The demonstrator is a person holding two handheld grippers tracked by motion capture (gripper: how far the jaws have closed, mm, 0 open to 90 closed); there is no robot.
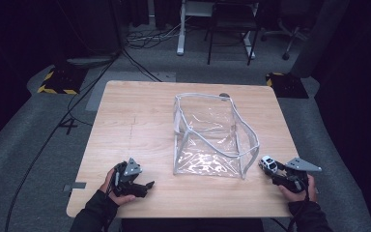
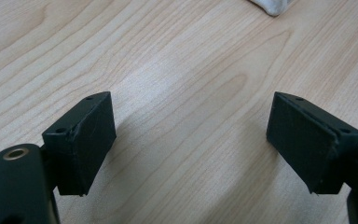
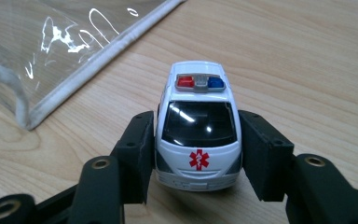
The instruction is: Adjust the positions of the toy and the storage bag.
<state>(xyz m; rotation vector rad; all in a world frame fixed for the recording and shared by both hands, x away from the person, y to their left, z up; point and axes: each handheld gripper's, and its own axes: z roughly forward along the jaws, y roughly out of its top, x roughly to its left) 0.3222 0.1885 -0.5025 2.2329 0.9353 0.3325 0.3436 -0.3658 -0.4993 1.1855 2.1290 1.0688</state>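
Observation:
A small white toy ambulance (image 1: 268,163) with red and blue roof lights stands on the wooden table (image 1: 140,121), near its right front corner. My right gripper (image 1: 272,169) is shut on it. In the right gripper view the ambulance (image 3: 198,140) faces the camera, wheels on the wood, with a black jaw pressed to each side of it in my right gripper (image 3: 196,117). A clear plastic bag (image 1: 212,137) with white piping stands open at mid-table. Near the left front edge, my left gripper (image 1: 146,185) is open over bare wood, with nothing between its jaws in the left gripper view (image 2: 191,100).
A corner of the bag (image 3: 74,42) lies just left of the ambulance. Another white corner of the bag (image 2: 272,5) shows at the top of the left gripper view. Beyond the table are grey carpet, cables (image 1: 145,38) and chair legs (image 1: 232,43).

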